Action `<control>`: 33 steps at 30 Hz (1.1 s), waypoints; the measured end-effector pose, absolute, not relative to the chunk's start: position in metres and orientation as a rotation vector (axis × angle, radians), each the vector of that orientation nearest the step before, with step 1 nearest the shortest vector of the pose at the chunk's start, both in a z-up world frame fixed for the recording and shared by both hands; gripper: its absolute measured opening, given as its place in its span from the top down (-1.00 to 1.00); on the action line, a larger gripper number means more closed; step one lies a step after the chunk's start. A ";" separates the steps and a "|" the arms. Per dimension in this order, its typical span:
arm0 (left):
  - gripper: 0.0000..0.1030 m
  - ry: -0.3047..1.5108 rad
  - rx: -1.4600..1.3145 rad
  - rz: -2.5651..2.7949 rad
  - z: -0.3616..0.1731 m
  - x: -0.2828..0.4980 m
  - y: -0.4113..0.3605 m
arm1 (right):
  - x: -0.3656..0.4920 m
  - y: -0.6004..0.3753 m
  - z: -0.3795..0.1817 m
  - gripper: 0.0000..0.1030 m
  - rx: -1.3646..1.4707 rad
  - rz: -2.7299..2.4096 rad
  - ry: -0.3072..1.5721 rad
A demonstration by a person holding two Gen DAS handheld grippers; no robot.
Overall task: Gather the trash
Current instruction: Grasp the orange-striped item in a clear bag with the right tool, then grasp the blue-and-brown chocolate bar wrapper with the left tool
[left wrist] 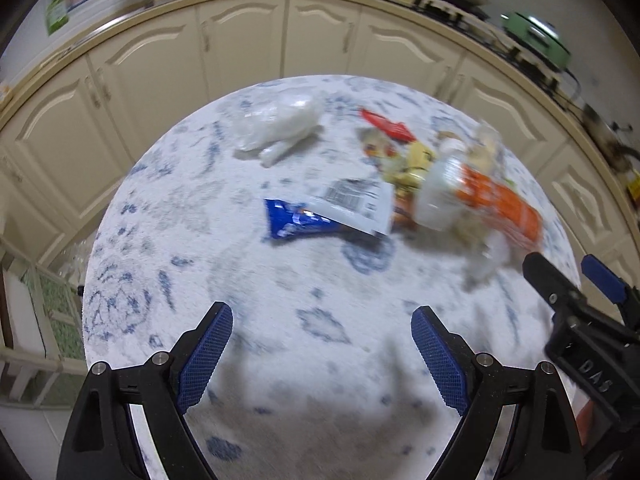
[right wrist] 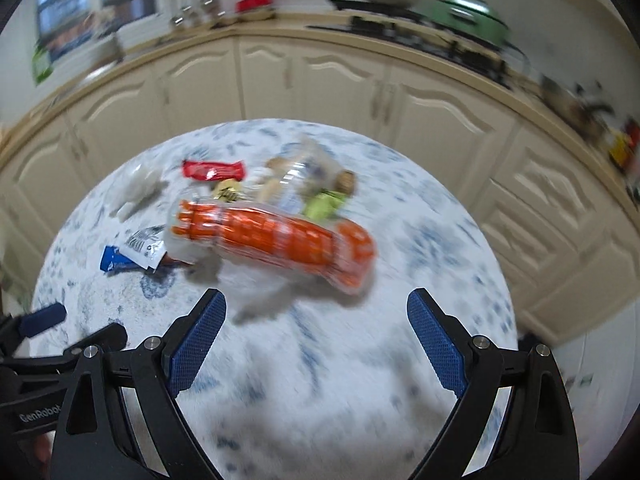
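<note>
Both frames are motion-blurred; counts below cover only what can be told apart. One round table [left wrist: 168, 240] with a white and blue patterned cloth carries all the trash. Left gripper [left wrist: 322, 330]: two fingers spread wide, nothing between them, bare cloth beneath. Right gripper [right wrist: 316, 318]: two fingers likewise spread wide and empty. Neither touches any item. Ahead of the left fingers, near the table centre, lies one blue wrapper [left wrist: 296, 224] with one white printed packet [left wrist: 352, 204] overlapping its right end. Farther ahead, toward the far edge, sits one crumpled white plastic bag [left wrist: 280, 124], well apart from the rest. Ahead and to the right of the left fingers lies one red wrapper [left wrist: 386, 124]. Just ahead of the right fingers, closest of all items, lies one clear bottle with an orange label [right wrist: 280, 236] on its side, across the line of the fingers. Behind the bottle is a heap of mixed scraps, including one green piece [right wrist: 324, 204]; its further contents cannot be counted. The right gripper shows at the right edge of the left wrist view, beside the bottle. One run of cream cabinets [left wrist: 240, 40] stands beyond the table.
</note>
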State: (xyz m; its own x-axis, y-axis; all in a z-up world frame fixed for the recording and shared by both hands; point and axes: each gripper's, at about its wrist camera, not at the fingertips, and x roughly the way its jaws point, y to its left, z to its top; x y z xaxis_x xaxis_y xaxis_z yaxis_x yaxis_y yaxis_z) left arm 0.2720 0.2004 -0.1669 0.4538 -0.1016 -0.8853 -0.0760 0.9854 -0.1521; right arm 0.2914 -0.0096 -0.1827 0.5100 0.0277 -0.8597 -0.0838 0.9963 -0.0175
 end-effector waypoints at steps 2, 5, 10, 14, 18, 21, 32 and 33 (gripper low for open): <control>-0.70 1.103 -0.197 0.009 -0.171 0.278 0.204 | 0.300 -0.001 -0.189 -0.82 -0.112 0.074 1.044; -0.70 1.094 -0.242 0.067 -0.174 0.281 0.207 | 0.314 0.008 -0.198 -0.82 -0.171 0.103 1.057; -0.70 1.093 -0.304 0.116 -0.179 0.282 0.205 | 0.330 0.021 -0.206 -0.79 -0.255 0.163 1.059; -0.70 1.098 -0.337 0.162 -0.183 0.279 0.202 | 0.338 0.028 -0.214 -0.53 -0.282 0.223 1.062; -0.71 1.120 -0.324 0.162 -0.187 0.285 0.197 | 0.339 0.027 -0.214 -0.17 -0.270 0.214 1.037; -0.70 1.135 -0.294 0.129 -0.191 0.291 0.193 | 0.338 0.018 -0.208 -0.01 -0.203 0.205 1.028; -0.70 1.161 -0.142 -0.042 -0.196 0.322 0.187 | 0.320 -0.041 -0.185 0.29 0.160 0.186 1.083; -0.70 1.163 -0.131 -0.056 -0.197 0.325 0.186 | 0.318 -0.044 -0.184 0.31 0.180 0.182 1.088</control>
